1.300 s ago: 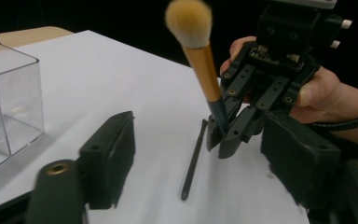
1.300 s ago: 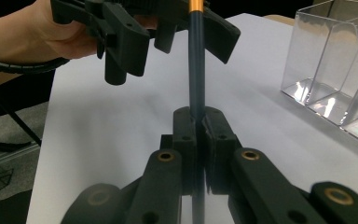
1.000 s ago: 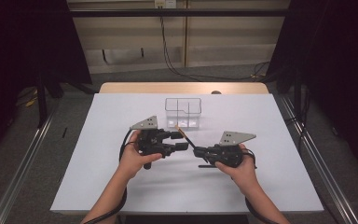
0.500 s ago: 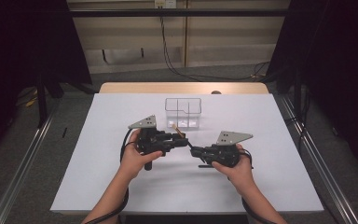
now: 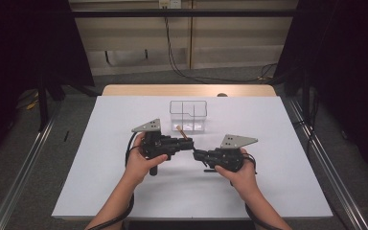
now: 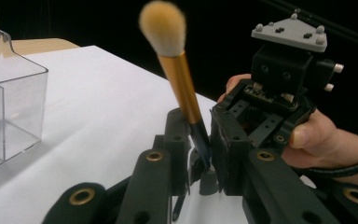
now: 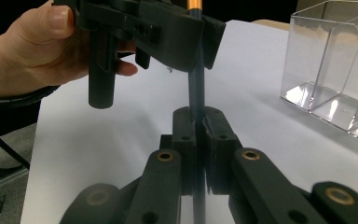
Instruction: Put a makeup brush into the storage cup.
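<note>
**Open table on most sides, one clear box toward the top**

The white table (image 5: 100, 191) lies bare at the left, right and bottom of the high view. A clear divided box (image 5: 188, 115) stands above centre, just beyond the brush (image 5: 182, 132) held between the two grippers, blocking passage upward there.

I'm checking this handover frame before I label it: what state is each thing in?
makeup brush: upright, bristles up, off the table, dark handle clamped by both grippers.
left gripper: jaws have just been closing, now shut on the brush handle.
right gripper: shut on the handle's lower end.
clear organizer: upright on the table, compartments look empty.
table: white-covered.
</note>
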Motion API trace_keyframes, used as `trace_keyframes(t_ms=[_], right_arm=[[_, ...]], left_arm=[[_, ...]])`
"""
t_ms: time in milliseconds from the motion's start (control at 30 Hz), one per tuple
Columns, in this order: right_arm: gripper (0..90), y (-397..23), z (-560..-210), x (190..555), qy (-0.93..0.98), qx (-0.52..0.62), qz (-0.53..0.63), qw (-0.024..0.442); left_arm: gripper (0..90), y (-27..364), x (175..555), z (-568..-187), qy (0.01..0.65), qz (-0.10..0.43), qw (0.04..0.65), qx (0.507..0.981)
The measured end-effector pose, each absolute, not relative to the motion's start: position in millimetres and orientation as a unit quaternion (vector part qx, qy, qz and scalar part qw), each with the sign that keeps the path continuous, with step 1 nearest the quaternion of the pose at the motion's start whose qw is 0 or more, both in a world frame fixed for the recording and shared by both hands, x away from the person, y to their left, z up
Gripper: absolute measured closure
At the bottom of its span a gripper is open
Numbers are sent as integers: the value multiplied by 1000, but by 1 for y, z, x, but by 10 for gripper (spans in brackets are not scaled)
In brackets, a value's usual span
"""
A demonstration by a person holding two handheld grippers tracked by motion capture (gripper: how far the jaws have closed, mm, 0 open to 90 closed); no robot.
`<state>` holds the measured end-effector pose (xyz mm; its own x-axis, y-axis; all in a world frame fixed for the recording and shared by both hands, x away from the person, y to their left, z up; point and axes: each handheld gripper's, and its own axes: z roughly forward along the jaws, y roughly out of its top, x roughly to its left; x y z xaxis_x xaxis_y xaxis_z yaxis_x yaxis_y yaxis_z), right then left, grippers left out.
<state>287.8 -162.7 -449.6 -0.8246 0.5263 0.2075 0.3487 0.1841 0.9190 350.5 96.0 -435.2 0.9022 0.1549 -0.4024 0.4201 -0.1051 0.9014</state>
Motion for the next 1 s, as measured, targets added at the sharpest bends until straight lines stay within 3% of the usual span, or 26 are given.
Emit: trace_keyframes(t_ms=[233,900,1000], right_arm=[[844,-158,-453,289,764,284,575,74],[806,-146,-459,291,759,294,578,61],[768,-148,-459,291,758,295,578,64]], left_arm=[[826,96,350,-435,210,-123,642,727],[834,93,345,-434,194,-88,644,735],[834,93,344,-431,189,-84,646,735]])
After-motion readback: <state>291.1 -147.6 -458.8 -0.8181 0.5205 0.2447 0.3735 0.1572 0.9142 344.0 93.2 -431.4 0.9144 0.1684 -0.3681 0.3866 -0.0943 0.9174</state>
